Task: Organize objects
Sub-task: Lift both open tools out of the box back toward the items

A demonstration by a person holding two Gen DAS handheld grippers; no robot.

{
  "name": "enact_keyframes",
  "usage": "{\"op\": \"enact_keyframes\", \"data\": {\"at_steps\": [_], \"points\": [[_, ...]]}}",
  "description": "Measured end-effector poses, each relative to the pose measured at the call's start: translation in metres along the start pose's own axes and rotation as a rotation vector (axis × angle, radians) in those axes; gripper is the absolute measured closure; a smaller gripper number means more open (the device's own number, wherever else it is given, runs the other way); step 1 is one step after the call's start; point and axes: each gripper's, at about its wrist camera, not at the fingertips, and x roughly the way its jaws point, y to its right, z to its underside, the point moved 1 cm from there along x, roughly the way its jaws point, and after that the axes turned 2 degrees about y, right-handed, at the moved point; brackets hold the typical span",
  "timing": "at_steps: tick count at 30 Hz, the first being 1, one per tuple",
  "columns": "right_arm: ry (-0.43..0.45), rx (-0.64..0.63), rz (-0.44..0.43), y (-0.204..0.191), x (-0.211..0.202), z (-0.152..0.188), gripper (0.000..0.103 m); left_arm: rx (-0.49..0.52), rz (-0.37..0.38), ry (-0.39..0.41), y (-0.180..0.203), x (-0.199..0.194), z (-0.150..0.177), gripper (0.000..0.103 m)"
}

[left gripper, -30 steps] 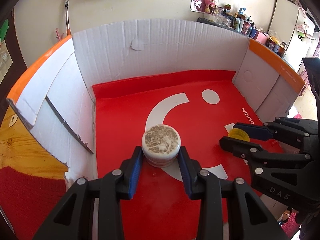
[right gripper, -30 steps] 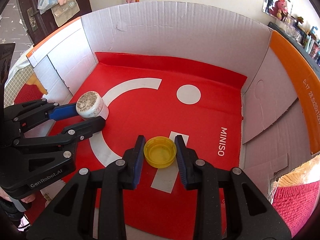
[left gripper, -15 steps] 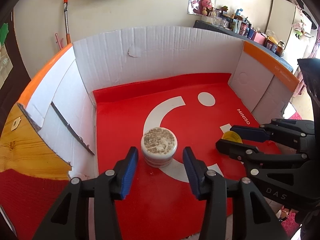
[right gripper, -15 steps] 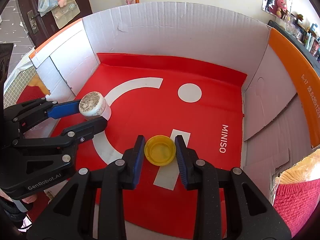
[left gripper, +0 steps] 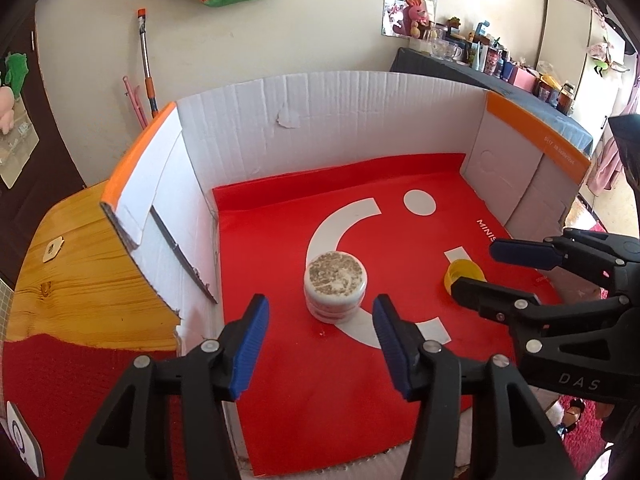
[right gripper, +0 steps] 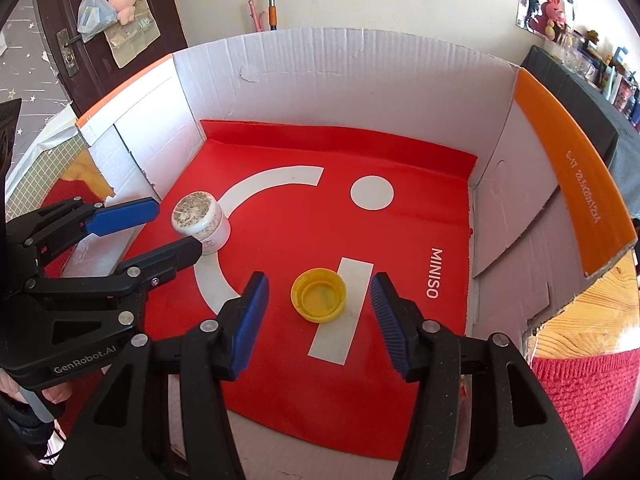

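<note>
left gripper (left gripper: 320,340): jaws spread wide | right gripper (right gripper: 318,322): jaws spread wide

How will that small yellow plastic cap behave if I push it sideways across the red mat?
The small yellow plastic cap lies open side up, low and wide, so it should slide rather than tip or roll. It looks thin-walled and light, so it may skitter off. The red mat looks smooth.

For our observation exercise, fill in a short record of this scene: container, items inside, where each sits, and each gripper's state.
container: cardboard box, red liner
item 1: white jar, upright, on the white arc
item 2: yellow cap, open side up, beside the white bar
left gripper: open, short of jar
right gripper: open, astride cap, not touching
</note>
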Motion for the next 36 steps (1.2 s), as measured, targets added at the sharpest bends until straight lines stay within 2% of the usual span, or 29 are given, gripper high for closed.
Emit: {"op": "enact_keyframes", "data": {"at_steps": [10,14,20,28,32,36], "points": [[0.058,-0.002,0.002,-0.01,-0.025,0.004,0.036,-0.005,-0.015,0.032,-0.002,-0.018,0.006,0.036],[0.082,0.004,0.001,-0.011,-0.036,0.008,0.034,-0.011,-0.016,0.046,-0.003,-0.026,0.009,0.031],[0.113,0.018,-0.003,-0.012,-0.048,0.015,0.025,-0.022,-0.021,0.078,-0.004,-0.039,0.012,0.02],[0.18,0.039,-0.017,-0.014,-0.072,0.026,0.009,-0.034,-0.023,0.116,-0.003,-0.059,0.019,0.008],[0.215,0.04,-0.018,-0.017,-0.085,0.03,0.007,-0.037,-0.029,0.15,-0.002,-0.071,0.022,0.0],[0.241,0.028,-0.015,-0.024,-0.096,0.035,0.005,-0.039,-0.036,0.175,-0.001,-0.082,0.026,0.0]]}}
